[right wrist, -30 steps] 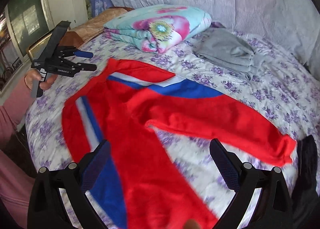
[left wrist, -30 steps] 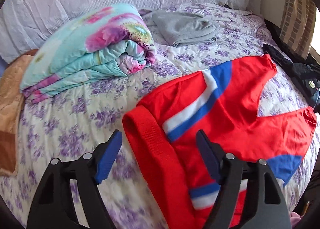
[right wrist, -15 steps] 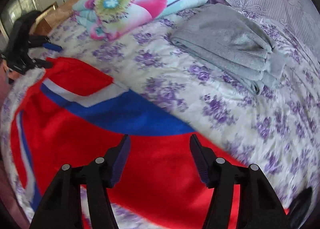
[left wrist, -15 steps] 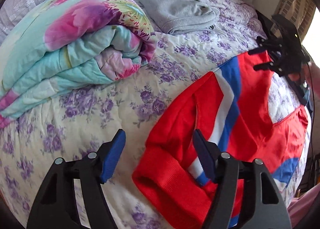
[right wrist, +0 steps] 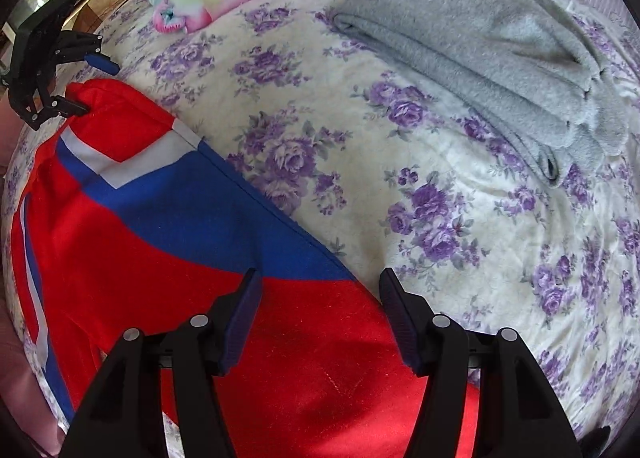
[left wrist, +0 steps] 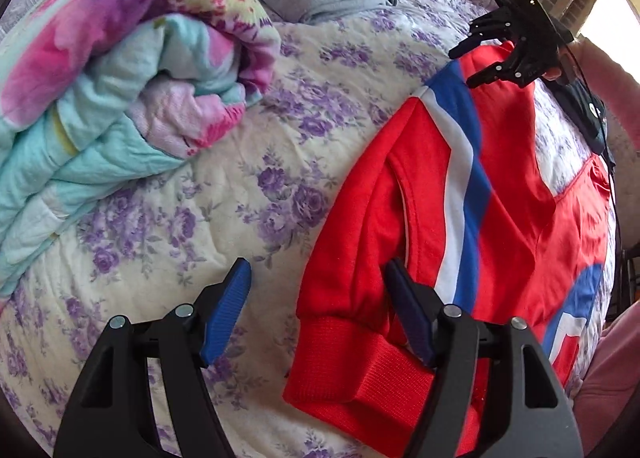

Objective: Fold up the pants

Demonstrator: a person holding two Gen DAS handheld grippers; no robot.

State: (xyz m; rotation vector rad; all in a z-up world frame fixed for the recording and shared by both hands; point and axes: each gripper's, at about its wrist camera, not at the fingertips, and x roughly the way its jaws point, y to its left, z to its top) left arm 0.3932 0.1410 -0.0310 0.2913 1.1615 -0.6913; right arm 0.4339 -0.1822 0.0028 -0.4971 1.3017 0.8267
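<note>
Red pants (left wrist: 500,194) lie on the bed (left wrist: 224,194); left tool (left wrist: 320,298) and right tool (right wrist: 320,302) both gape over their edges.

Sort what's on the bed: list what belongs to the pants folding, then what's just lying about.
Job in hand:
red pants
left gripper, open at the waistband
right gripper, open at the far edge

Lying about:
floral quilt, folded
grey garment, folded
bedspread

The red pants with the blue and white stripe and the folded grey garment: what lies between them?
Only bare purple-flowered bedspread separates the red pants from the grey garment, seen in the right wrist view.
</note>
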